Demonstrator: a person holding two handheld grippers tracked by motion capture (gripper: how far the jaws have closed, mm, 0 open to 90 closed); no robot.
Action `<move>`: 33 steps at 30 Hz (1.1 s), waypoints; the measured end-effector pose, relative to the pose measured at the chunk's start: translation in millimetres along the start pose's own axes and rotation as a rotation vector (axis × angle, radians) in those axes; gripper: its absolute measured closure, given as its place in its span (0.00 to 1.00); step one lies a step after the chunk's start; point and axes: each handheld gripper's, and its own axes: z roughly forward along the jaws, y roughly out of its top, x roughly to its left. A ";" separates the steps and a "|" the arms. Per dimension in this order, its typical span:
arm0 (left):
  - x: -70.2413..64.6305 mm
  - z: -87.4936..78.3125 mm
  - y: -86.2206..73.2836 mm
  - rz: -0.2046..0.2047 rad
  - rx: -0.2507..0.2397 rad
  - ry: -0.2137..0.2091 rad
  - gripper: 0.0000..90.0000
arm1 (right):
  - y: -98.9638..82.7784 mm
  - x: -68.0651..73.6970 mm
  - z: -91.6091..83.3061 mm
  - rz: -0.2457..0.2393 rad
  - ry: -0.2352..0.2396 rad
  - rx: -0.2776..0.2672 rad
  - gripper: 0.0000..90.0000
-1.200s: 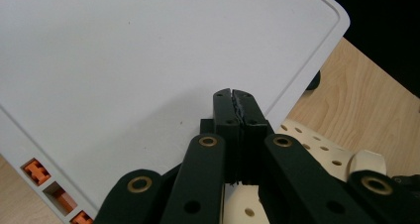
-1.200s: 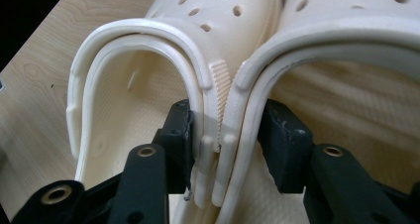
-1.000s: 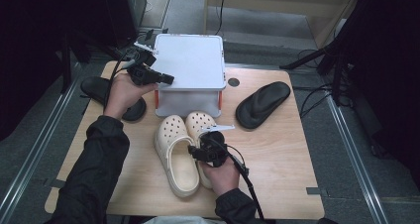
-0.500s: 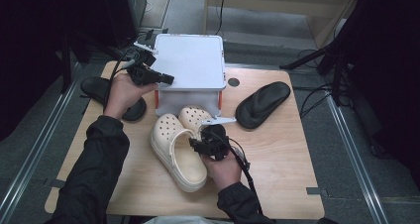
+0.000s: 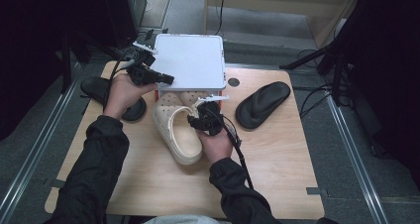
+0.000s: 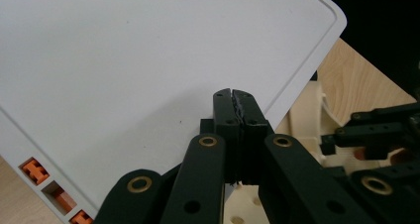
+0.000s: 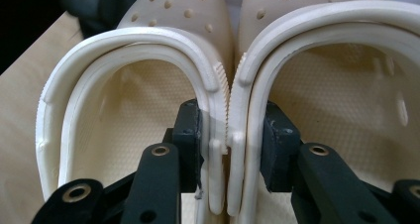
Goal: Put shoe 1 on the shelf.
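Note:
Two cream clogs lie side by side on the wooden table, toes under the front edge of a white box lid. My right gripper is shut on their two adjoining inner walls; in the right gripper view the pads press both walls together. My left gripper is at the lid's front left edge. In the left gripper view its jaws are shut tight against the tilted white lid, with the clogs below.
A black sandal lies to the right of the clogs. Another black sandal lies at the table's left, partly under the left hand. Orange latches show on the box. Dark stands and cables surround the table.
The right gripper has carried both clogs away from the person and slightly left, bringing their toes under the lid. The left gripper and the lid have stayed put.

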 end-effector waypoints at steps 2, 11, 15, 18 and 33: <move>0.3 0.0 -0.2 -0.003 -0.001 -0.002 1.00 | 3.4 -4.3 6.6 0.022 -0.007 -0.002 0.74; -0.9 0.7 -0.2 0.001 -0.004 0.001 1.00 | 12.7 -17.6 23.6 0.062 -0.068 -0.042 0.74; -0.8 0.6 -0.4 -0.002 -0.006 0.001 1.00 | 12.1 -15.3 28.5 0.033 -0.087 -0.065 0.74; -0.9 0.7 -0.3 0.002 -0.002 -0.001 1.00 | 14.1 -14.4 31.6 0.037 -0.103 -0.074 0.74; -0.5 0.4 -0.9 -0.004 -0.007 0.000 1.00 | 16.0 -9.8 32.9 0.042 -0.092 -0.091 0.64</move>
